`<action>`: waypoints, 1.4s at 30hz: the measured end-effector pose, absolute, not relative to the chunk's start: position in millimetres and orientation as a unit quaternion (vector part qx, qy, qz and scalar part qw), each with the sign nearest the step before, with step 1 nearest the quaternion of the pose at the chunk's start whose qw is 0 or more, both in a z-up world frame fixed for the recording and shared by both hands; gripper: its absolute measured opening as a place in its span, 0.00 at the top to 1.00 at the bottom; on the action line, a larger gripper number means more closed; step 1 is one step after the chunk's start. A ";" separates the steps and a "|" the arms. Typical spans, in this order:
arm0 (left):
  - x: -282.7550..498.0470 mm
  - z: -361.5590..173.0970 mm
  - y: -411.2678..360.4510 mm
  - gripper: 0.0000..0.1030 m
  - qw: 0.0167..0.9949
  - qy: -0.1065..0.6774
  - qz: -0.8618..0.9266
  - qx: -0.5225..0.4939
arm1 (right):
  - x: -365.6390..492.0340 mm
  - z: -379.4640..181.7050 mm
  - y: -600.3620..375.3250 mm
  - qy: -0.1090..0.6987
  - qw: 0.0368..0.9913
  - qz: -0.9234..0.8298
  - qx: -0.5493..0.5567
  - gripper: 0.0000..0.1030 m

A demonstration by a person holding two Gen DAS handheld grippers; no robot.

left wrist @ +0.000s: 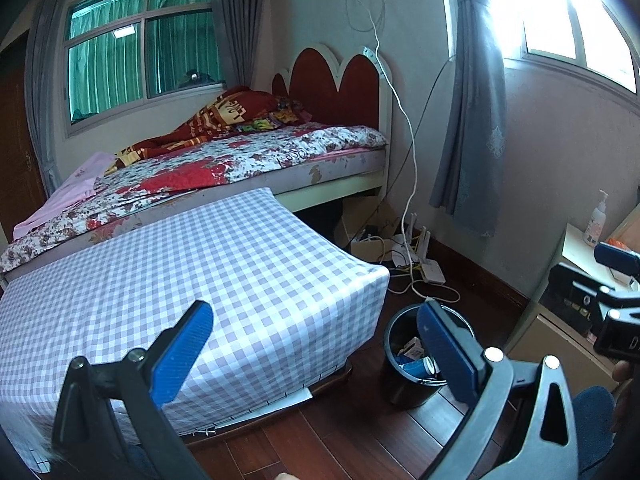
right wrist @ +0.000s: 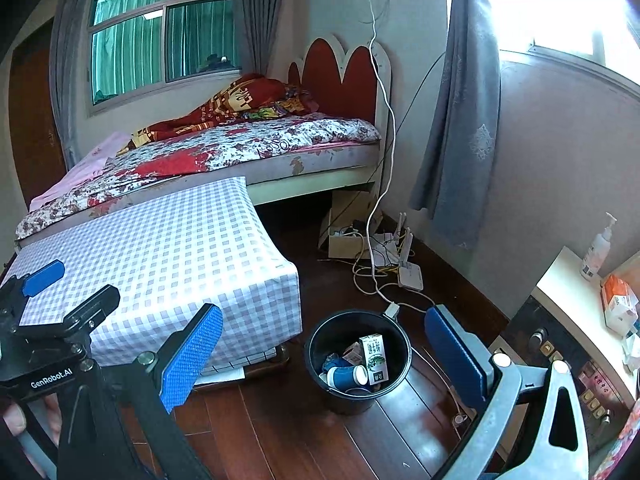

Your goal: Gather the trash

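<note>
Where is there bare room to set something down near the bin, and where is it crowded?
The checked tablecloth is bare across its whole top, between the bed and the bin. The wood floor in front of the bin is also free. It is crowded by the wall, where cables and a router lie, and inside the bin. Both the left gripper and right gripper are open, holding nothing.

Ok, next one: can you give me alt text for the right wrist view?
A black trash bin stands on the dark wood floor holding a milk carton and a blue cup, framed by the open, empty right gripper. To its left is a checkered-cloth table, with a bed behind.
</note>
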State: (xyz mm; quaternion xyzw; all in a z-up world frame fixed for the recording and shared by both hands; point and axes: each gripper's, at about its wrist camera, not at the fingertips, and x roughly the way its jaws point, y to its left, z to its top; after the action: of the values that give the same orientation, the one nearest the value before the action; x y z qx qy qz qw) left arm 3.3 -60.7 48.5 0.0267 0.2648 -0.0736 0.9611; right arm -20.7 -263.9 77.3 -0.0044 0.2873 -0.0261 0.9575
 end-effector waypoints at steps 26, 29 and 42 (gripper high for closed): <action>8.0 50.5 -64.6 0.01 0.960 0.267 -0.084 0.028 | -19.5 80.8 -272.0 0.288 0.957 -0.031 -0.001 0.01; 8.5 51.4 -67.5 0.01 0.960 0.266 -0.086 0.029 | -20.6 80.5 -273.7 0.287 0.957 -0.032 0.002 0.01; 7.6 52.1 -71.1 0.01 0.959 0.267 -0.087 0.030 | -21.2 81.2 -276.5 0.286 0.958 -0.033 0.003 0.01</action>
State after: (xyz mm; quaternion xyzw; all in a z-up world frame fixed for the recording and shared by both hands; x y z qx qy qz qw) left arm 7.6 -71.1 52.1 0.0296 0.2670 -0.0873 0.9593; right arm -21.2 -276.5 81.2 0.0031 0.2862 -0.0326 0.9576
